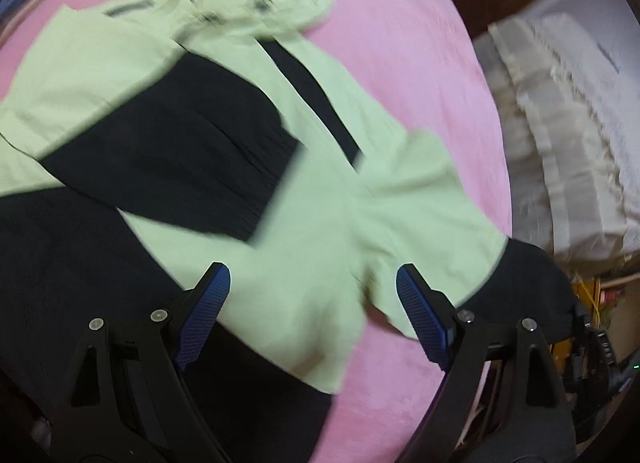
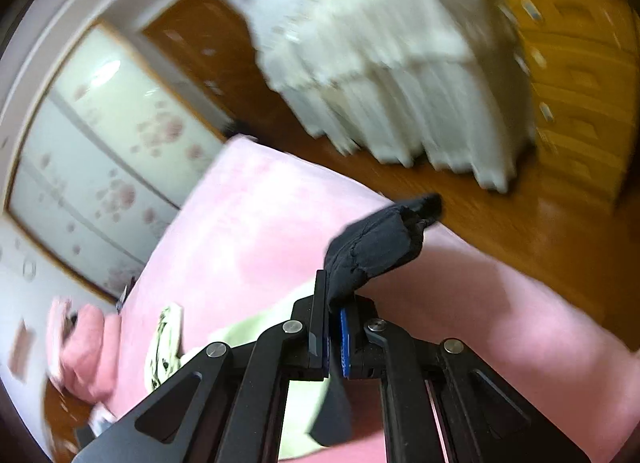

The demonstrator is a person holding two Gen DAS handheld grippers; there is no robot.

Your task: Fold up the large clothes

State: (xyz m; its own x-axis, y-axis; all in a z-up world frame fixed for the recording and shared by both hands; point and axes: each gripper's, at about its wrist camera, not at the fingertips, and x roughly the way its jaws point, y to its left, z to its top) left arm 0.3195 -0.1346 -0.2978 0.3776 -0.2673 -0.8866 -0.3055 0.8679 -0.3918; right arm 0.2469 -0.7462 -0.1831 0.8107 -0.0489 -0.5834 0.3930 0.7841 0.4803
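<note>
Right gripper [image 2: 334, 343] jaws clench black cuff [image 2: 372, 251]; left gripper [image 1: 312, 315] jaws gape over jacket [image 1: 320, 231].

- L wrist cam: sits behind my left gripper [image 1: 313, 291], looks fwd and down over the green-and-black jacket [image 1: 328, 199] on the pink bed [image 1: 420, 75]; close, jacket fills most of view.
- R wrist cam: behind my right gripper [image 2: 335, 327], low, near bed level, aimed across the bed's edge at wood floor [image 2: 500, 215] and white frilled furniture [image 2: 392, 75].
- Shared: pink bed, jacket, white frilled furniture, brown door [image 2: 208, 47].
- Both views motion-blurred.
</note>
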